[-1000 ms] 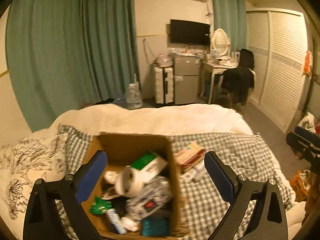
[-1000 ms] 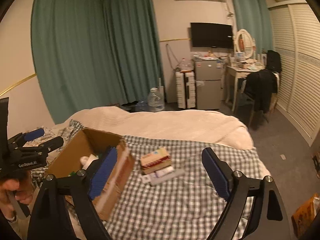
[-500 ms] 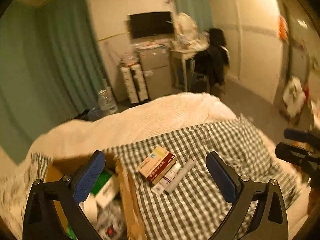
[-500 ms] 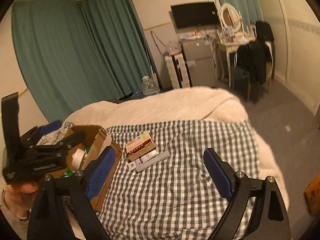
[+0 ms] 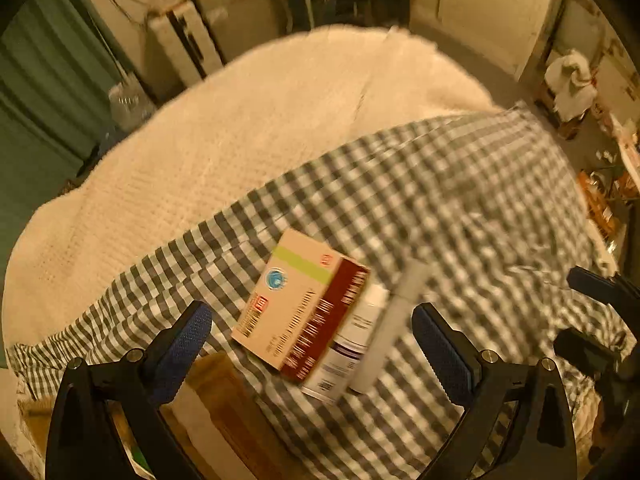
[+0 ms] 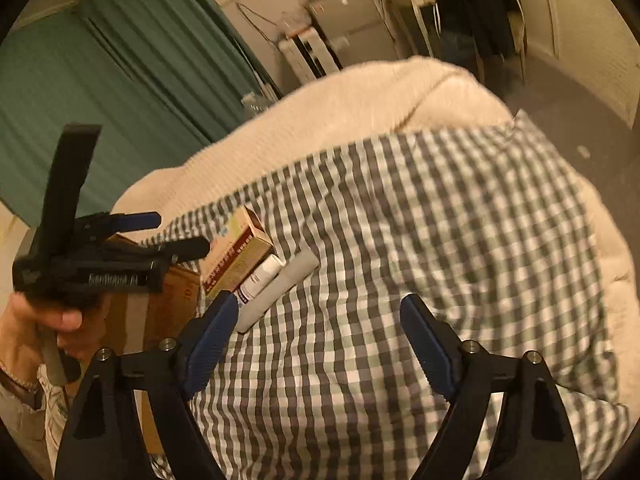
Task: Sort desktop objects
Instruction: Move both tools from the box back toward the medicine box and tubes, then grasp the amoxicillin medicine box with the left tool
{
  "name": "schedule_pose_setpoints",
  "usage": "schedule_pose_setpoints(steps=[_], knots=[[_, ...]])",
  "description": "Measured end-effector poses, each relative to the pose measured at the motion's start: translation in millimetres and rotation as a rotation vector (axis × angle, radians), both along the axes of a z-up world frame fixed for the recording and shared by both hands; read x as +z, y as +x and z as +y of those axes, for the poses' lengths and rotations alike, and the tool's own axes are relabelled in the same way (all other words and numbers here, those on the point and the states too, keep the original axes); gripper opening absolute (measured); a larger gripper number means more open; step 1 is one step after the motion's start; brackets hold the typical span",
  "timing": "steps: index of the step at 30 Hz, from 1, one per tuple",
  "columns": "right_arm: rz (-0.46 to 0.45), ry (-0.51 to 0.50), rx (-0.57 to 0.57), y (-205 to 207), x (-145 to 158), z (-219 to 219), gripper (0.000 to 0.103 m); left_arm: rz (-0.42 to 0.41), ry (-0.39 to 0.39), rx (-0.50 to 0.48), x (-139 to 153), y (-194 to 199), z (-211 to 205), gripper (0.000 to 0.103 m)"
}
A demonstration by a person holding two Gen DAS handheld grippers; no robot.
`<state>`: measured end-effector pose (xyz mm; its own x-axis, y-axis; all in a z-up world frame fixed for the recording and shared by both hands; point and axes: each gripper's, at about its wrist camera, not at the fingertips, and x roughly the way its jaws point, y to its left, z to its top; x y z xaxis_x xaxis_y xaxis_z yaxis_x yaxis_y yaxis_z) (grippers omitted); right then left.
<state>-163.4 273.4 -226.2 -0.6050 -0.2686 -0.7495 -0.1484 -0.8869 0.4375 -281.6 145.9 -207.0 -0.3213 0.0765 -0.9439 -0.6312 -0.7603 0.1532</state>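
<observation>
A tan and dark red medicine box (image 5: 298, 308) lies on the checked blanket (image 5: 460, 208), with a small white bottle (image 5: 352, 344) and a grey tube (image 5: 394, 320) against its right side. My left gripper (image 5: 310, 332) is open and empty, just above the box. The cardboard box (image 5: 236, 420) shows at the lower left. In the right wrist view the medicine box (image 6: 236, 252), bottle (image 6: 260, 276) and tube (image 6: 280, 288) lie left of centre, with the left gripper (image 6: 176, 236) over them. My right gripper (image 6: 320, 320) is open and empty above the blanket (image 6: 440, 220).
A cream knitted blanket (image 5: 240, 120) covers the far part of the bed. Beyond it stand green curtains (image 6: 100, 80), a small fridge (image 6: 352, 12) and a chair with dark clothes (image 6: 476, 20). Clutter lies on the floor at the right (image 5: 572, 80).
My left gripper has swung right from over the cardboard box and come down close over the medicine box, bottle and tube. My right gripper has tilted down toward the blanket. Both stay open.
</observation>
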Motion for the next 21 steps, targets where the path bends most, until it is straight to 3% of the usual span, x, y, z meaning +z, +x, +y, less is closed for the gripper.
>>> schedule_pose_setpoints(steps=[7, 10, 17, 20, 21], knots=[[-0.072, -0.033, -0.015, -27.4, -23.6, -8.5, 0.081, -0.101, -0.202, -0.086, -39.3, -23.3, 22.6, 0.103], [-0.129, -0.113, -0.06, -40.0, -40.9, -1.9, 0.081, -0.135, -0.307, -0.096, -63.5, -29.1, 29.3, 0.103], [-0.219, -0.2, -0.116, -59.2, -71.4, -6.5, 0.072, -0.19, -0.399, -0.047, -97.9, -35.7, 30.7, 0.103], [-0.229, -0.216, -0.135, -65.1, -73.5, -10.1, 0.072, -0.21, -0.391, -0.049, -101.7, -28.9, 26.2, 0.081], [-0.232, -0.219, -0.14, -66.6, -74.1, -11.7, 0.072, -0.198, -0.387, -0.046, -100.1, -27.0, 24.5, 0.081]])
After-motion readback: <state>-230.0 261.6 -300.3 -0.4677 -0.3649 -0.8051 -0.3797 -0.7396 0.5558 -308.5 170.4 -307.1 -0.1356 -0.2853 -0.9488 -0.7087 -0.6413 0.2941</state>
